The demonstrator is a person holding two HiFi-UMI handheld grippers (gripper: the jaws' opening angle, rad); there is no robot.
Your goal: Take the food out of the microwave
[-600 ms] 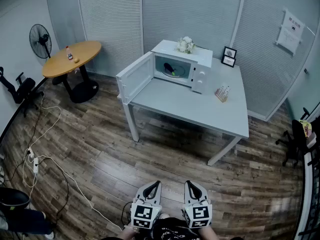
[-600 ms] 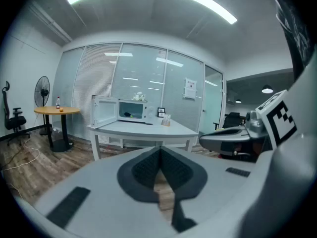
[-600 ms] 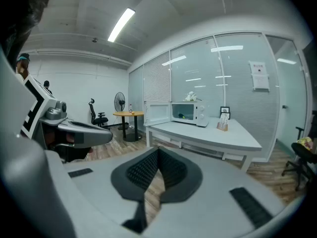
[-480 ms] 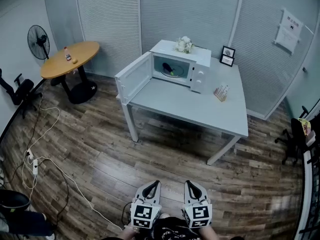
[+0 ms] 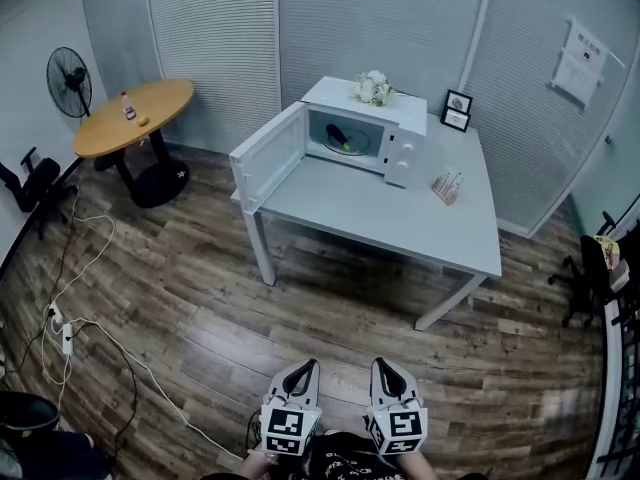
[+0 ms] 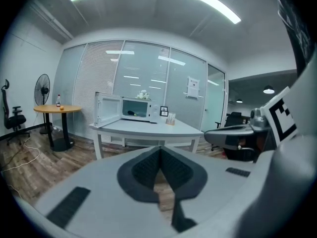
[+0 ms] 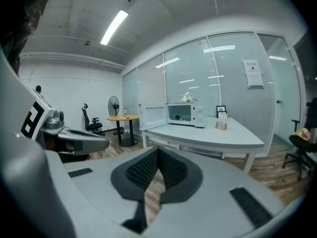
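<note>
Two tongs low at the bottom edge of the head view, side by side and well apart from everything else: left tongs (image 5: 312,366) and right tongs (image 5: 381,364). In the left gripper view, left tongs (image 6: 159,150) pressed together, nothing between the pads. In the right gripper view, right tongs (image 7: 157,151) likewise pressed together and empty.

Across the wooden floor (image 5: 200,298), one grey counter (image 5: 380,218). On it, one white microwave (image 5: 400,153), its single door (image 5: 268,156) swung wide to the left. Inside the open cavity, the food (image 5: 342,139): one dark piece with a yellow-green bit, too small to tell further. On top of the microwave, one bunch of white flowers (image 5: 372,89). Just right of the microwave, two small picture frames (image 5: 457,112) standing together. Nearer, towards the counter's right side, one little holder (image 5: 445,186).

Off to the left, one round wooden counter (image 5: 135,116) with one bottle (image 5: 128,106) and one small orange thing (image 5: 143,121) on it. Behind that, one standing fan (image 5: 68,74).
</note>
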